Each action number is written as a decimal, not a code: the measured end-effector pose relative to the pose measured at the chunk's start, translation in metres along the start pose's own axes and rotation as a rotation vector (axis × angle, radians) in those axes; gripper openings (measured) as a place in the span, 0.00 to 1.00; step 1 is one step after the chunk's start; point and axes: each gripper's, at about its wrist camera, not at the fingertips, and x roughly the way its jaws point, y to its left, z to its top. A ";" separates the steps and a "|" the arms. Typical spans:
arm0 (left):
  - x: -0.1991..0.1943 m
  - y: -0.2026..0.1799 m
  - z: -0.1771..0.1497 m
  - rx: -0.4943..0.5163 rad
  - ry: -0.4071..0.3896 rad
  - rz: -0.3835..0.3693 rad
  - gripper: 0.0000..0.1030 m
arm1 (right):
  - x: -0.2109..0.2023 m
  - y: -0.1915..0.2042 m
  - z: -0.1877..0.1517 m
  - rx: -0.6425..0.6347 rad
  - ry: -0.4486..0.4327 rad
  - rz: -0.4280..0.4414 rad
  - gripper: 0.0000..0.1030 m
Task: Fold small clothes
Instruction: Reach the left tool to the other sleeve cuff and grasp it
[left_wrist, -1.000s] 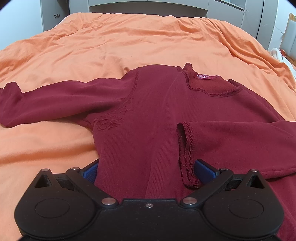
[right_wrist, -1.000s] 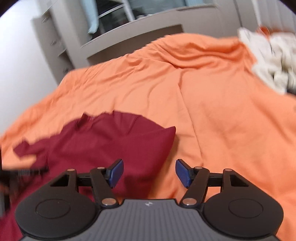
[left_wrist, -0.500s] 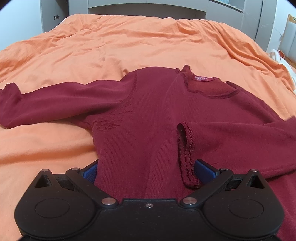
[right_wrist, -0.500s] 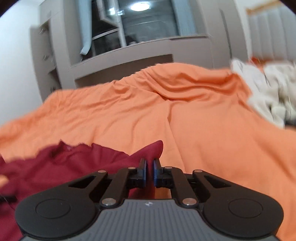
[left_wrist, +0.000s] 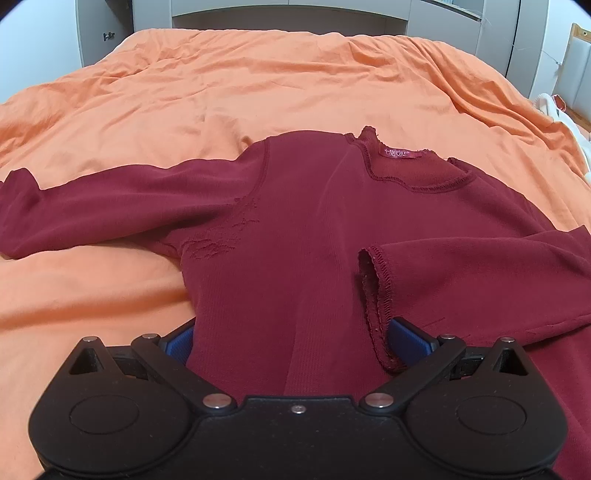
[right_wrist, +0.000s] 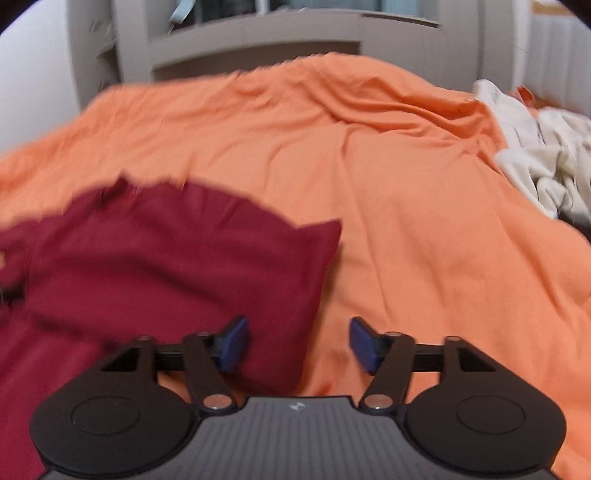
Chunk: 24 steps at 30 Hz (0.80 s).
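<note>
A dark red long-sleeved top (left_wrist: 295, 229) lies spread on the orange bedcover (left_wrist: 258, 85), one sleeve stretched out to the left, the other folded across the body. The left gripper (left_wrist: 291, 341) has its jaws spread wide, with the hem bunched between the blue pads (left_wrist: 408, 334). The right gripper (right_wrist: 297, 343) (view blurred) is released, over the folded edge. Cream laundry (right_wrist: 546, 155) lies far right.

Neck label (left_wrist: 396, 152) (pink, on the sweater (left_wrist: 295, 240)) seems printed, but unreadable.
</note>
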 end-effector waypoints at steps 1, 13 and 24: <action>0.000 0.000 0.000 0.000 -0.001 0.000 1.00 | 0.002 0.007 -0.002 -0.047 0.008 -0.030 0.73; -0.013 0.018 0.006 -0.059 -0.012 -0.074 0.99 | -0.004 0.009 0.000 -0.055 -0.006 -0.014 0.99; -0.059 0.150 0.017 -0.301 -0.172 0.051 0.99 | -0.035 0.026 0.011 -0.044 -0.179 -0.062 1.00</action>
